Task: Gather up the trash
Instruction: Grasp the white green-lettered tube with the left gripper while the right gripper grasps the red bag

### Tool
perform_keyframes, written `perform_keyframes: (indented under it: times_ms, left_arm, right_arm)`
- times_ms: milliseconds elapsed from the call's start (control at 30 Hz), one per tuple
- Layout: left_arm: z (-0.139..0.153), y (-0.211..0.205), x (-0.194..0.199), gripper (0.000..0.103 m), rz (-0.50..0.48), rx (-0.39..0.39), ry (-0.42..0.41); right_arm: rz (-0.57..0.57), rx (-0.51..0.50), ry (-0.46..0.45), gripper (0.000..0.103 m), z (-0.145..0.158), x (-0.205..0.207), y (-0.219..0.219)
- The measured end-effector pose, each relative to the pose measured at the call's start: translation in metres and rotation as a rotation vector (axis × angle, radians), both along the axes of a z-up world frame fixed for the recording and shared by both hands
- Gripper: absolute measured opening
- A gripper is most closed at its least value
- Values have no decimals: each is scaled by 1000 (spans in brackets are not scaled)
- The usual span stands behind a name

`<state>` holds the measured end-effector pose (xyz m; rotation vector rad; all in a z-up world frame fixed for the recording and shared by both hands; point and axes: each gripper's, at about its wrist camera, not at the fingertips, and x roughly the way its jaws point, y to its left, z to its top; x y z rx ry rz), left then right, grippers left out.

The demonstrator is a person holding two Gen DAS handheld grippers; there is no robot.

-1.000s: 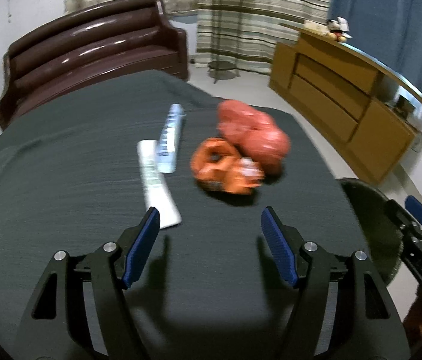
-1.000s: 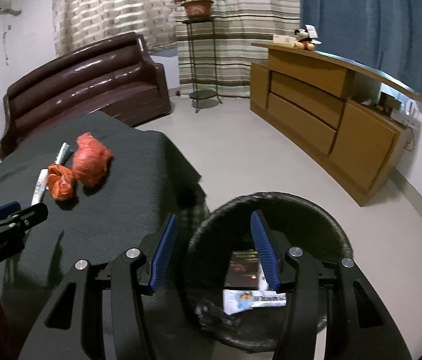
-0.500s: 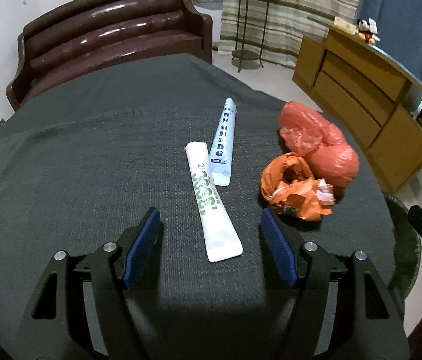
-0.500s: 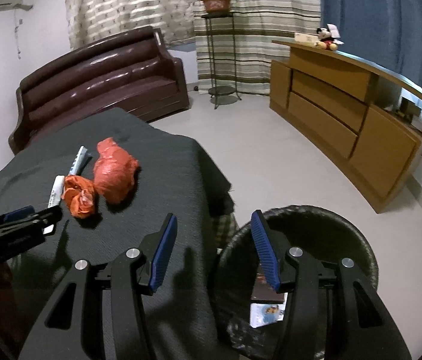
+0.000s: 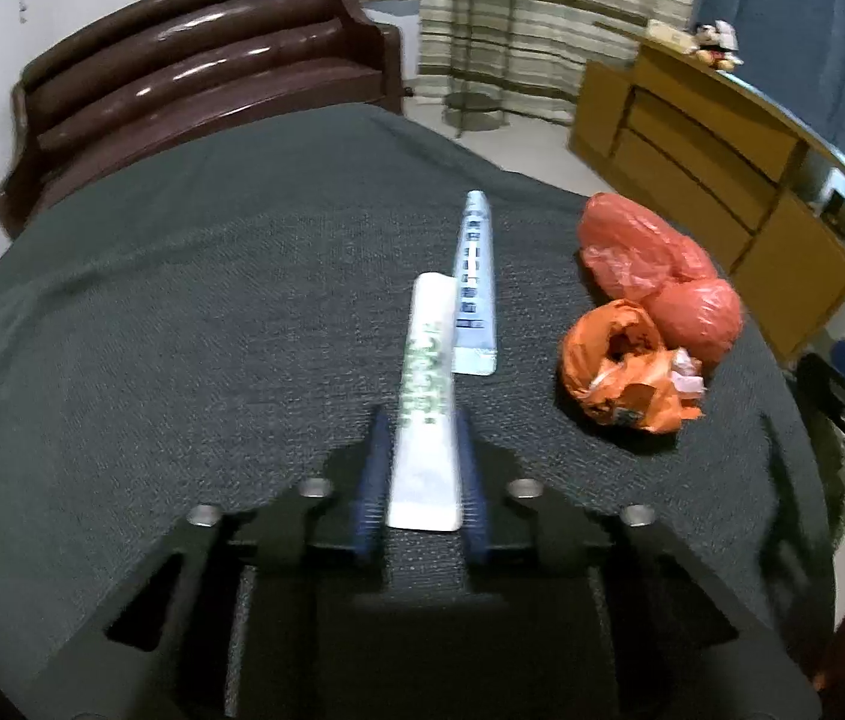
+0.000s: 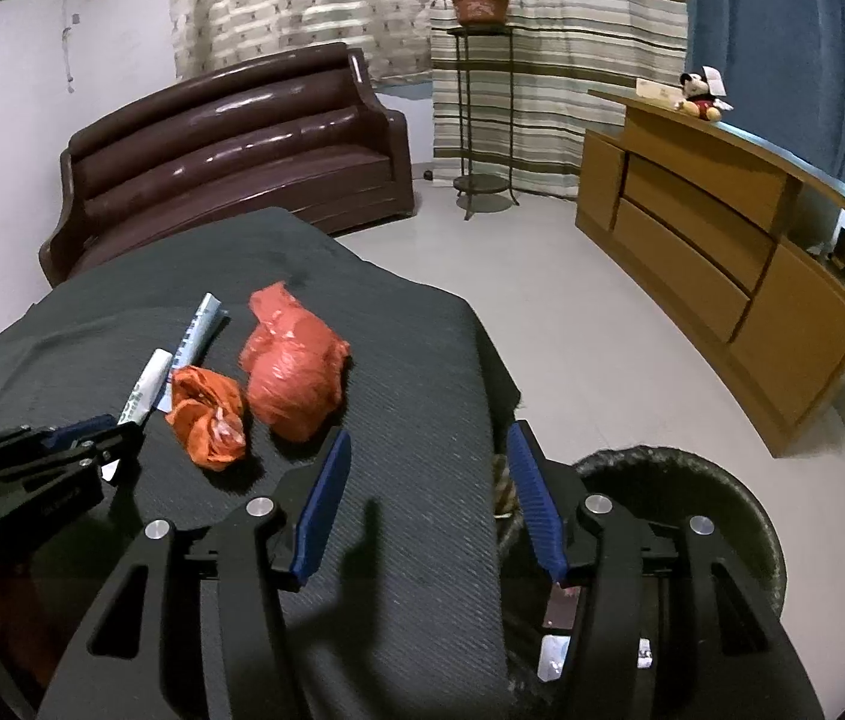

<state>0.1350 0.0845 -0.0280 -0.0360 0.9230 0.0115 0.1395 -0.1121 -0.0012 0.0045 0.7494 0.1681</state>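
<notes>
Down right, black bin (image 6: 740, 498) holds wrappers (image 6: 560, 630) (partly hidden).

Brown sofa (image 6: 230, 162), wooden sideboard (image 6: 716, 252), striped curtains (image 6: 554, 60), pale floor (image 6: 572, 324).

Both wrist views look down across the same table (image 5: 182, 312).

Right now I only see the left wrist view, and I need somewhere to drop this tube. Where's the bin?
Observer: A black trash bin stands on the floor by the table's right edge.
Operator: Empty?
Observer: No, some packaging scraps lie inside.
Operator: Is the right gripper busy?
Observer: The right gripper hangs over the table edge, fingers apart, nothing between them.
</notes>
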Motion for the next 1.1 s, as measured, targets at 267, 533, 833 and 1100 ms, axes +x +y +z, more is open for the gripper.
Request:
perform_keyframes:
  times_ms: [267,533,833,1100]
  left_arm:
    - [0,7,-7,18,-16,-13,-5]
    - [10,30,-13,18,17,-20,-34]
    - [15,52,-12,18,58,-23,-56]
    - [13,55,-11,18,66,-38,-53]
  right_arm:
    - [41,-10,-19,54,8,13,20]
    - [87,-17,-16,54,10,33,43]
    - [112,-33,41,54,-6,45,57]
    - [137,-26,89,42,-10,47,62]
